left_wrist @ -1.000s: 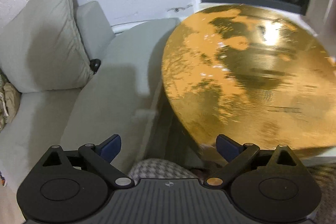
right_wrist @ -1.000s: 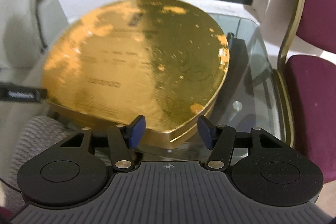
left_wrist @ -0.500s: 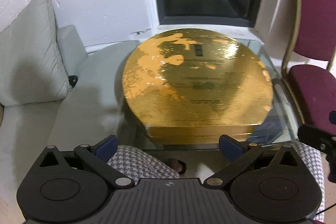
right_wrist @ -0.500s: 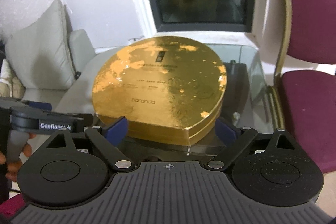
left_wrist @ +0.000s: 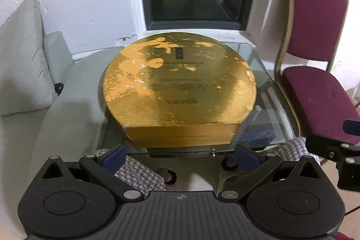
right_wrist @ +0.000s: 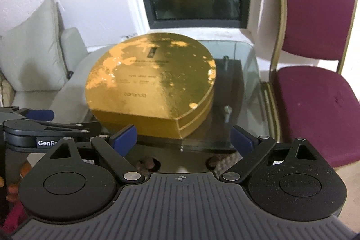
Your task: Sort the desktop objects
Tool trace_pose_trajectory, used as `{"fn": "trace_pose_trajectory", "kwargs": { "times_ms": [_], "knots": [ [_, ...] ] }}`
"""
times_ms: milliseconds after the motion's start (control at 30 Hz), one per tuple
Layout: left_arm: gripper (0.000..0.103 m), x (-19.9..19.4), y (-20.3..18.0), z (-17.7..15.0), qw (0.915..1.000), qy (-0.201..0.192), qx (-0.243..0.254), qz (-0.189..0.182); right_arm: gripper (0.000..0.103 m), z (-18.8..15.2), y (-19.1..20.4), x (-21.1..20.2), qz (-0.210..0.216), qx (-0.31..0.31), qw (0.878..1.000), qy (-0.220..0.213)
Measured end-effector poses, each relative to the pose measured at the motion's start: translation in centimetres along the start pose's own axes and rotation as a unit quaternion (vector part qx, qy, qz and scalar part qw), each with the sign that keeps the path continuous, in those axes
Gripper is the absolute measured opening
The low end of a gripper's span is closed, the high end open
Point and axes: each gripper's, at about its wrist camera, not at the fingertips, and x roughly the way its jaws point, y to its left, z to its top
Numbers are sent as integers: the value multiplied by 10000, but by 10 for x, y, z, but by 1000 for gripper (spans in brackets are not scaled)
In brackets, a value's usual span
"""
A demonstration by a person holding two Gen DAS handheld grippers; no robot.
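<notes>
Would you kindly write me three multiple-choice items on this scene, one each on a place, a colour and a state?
1. Where does the gold box sit?
A. on the glass table
B. on the chair
C. on the cushion

2. What colour is the chair's padding?
A. green
B. maroon
C. black

3. How does the right tool stand?
A. shut on the box
B. shut on nothing
C. open, holding nothing

Answers:
1. A, the box rests on the glass top, beside the chair.
2. B, seat and back are maroon in both views.
3. C, its blue pads stand wide apart, short of the box.
</notes>
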Motion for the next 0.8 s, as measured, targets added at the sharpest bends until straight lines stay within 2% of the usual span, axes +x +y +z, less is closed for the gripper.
{"fn": "trace_pose_trajectory", "kwargs": {
  "times_ms": [100,300,800],
  "knots": [
    [102,0,-5,-3,9999,46,62,-87,94,-2,-6,-3,-98,48,9998,141],
    [102,0,-7,-3,9999,74,91,-34,94,-3,-8,-2,-148,41,9994,314],
    [102,4,2,-5,9995,234,44,214,94,-6,2,11,75,34,9998,167]
  ]
}}
